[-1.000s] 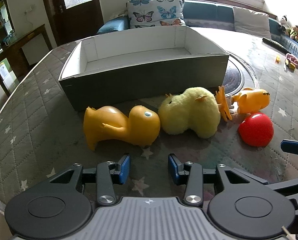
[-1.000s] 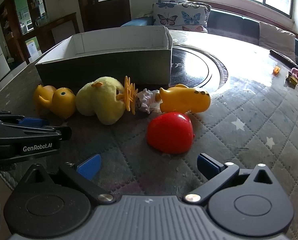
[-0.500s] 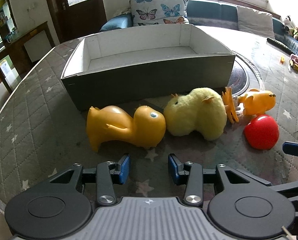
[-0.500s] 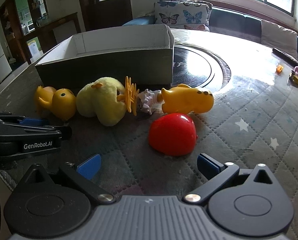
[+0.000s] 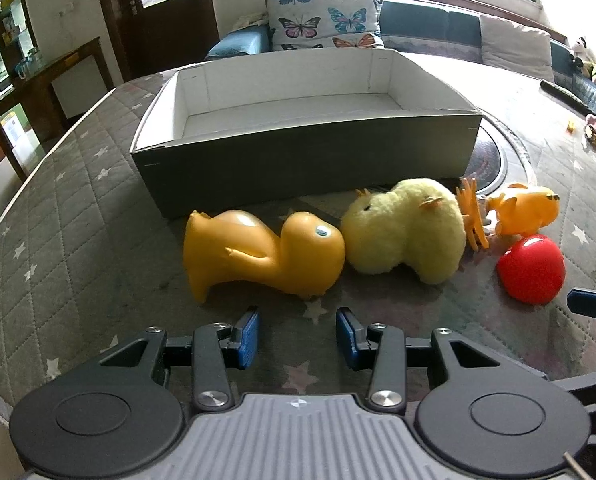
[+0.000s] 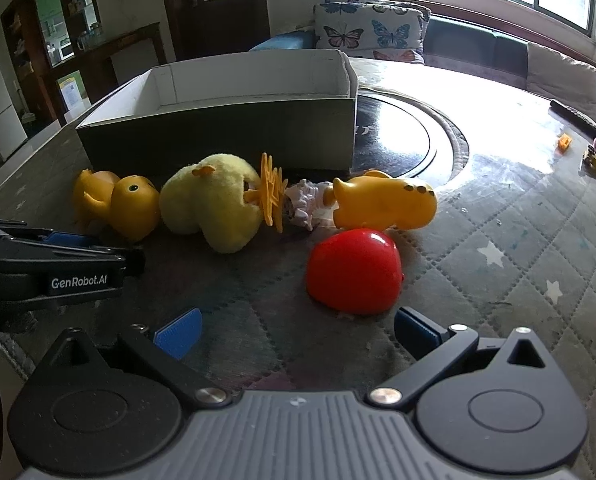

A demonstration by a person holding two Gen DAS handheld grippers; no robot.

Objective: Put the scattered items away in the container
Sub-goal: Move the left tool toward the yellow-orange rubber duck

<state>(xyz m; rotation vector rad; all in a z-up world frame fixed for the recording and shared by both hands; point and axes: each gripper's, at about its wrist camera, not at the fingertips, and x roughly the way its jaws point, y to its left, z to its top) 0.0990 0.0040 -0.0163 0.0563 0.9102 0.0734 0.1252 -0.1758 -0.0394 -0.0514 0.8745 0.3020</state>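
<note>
while both grippers gape empty, a star-quilted table before a butterfly-cushioned sofa

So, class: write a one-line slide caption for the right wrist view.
Open right gripper faces a red toy, with yellow toys lined up before the empty box.

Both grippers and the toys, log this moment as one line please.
left gripper: open, empty, facing orange duck | right gripper: open, empty, facing red toy | box: no toys visible inside
</note>
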